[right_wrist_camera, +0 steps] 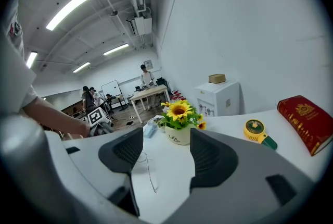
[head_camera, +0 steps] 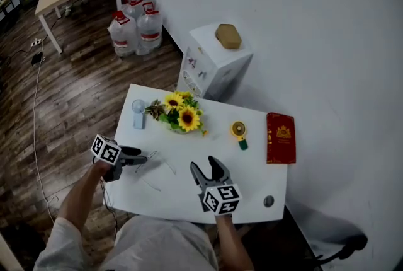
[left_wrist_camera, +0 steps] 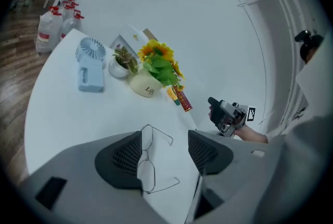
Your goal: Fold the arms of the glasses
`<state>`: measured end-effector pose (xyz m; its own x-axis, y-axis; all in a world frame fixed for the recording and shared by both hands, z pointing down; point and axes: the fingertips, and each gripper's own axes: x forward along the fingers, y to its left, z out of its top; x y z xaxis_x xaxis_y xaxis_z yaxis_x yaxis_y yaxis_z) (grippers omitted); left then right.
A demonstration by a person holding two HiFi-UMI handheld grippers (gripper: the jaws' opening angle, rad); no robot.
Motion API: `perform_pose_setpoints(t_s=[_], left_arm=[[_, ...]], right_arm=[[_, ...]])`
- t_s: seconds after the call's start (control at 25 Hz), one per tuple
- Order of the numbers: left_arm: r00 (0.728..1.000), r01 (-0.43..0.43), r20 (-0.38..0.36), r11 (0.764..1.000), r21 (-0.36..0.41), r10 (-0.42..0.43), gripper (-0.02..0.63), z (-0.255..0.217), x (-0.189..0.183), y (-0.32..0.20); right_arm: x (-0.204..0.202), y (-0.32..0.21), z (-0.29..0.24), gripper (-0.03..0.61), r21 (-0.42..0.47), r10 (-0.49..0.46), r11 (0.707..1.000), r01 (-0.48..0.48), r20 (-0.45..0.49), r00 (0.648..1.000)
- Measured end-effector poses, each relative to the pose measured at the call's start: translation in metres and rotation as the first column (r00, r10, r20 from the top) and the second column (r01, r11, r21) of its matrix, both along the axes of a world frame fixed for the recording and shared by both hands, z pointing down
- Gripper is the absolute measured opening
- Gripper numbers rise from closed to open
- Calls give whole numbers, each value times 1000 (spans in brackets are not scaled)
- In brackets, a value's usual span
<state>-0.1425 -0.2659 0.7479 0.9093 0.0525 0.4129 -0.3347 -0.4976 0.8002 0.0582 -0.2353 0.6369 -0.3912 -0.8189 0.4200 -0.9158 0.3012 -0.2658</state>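
Left hand-held gripper (left_wrist_camera: 165, 152) near glasses (left_wrist_camera: 146, 163), flowerpot (left_wrist_camera: 145, 85) beyond

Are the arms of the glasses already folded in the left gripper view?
No, both arms of the glasses stick out sideways from the frame, which lies on the white table.

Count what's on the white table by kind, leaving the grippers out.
Wire-frame glasses: 1
Handheld fans: 2 (blue fan, yellow fan)
Potted plants: 2 (sunflower pot, small green plant)
Red book: 1
Small round grey thing near the table edge, unclear what: 1
Total: 7
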Motion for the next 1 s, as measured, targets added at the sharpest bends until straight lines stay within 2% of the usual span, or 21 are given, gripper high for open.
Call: perform_pose_setpoints(t_s=[0.2,0.4,0.72,0.92,1.0], left_arm=[[998,-61,1,989,-134,61,268,25,5,9],[996,-80,18,970,-230,87,212,41,6,8],[987,-130,57,956,-265,150,136,53,12,15],[981,-132,105,963,-237,160,43,57,12,15],[981,-129,115,966,-223,157,38,55,11,15]], right_arm=[[7,1,10,267,-27,12,1000,-12,3,1000],[13,3,19,265,-48,21,999,-21,-2,1000],[16,7,25,263,-65,35,997,-36,-5,999],[15,6,24,261,-64,38,997,-38,-2,999],[14,6,24,261,-64,37,997,-37,0,999]])
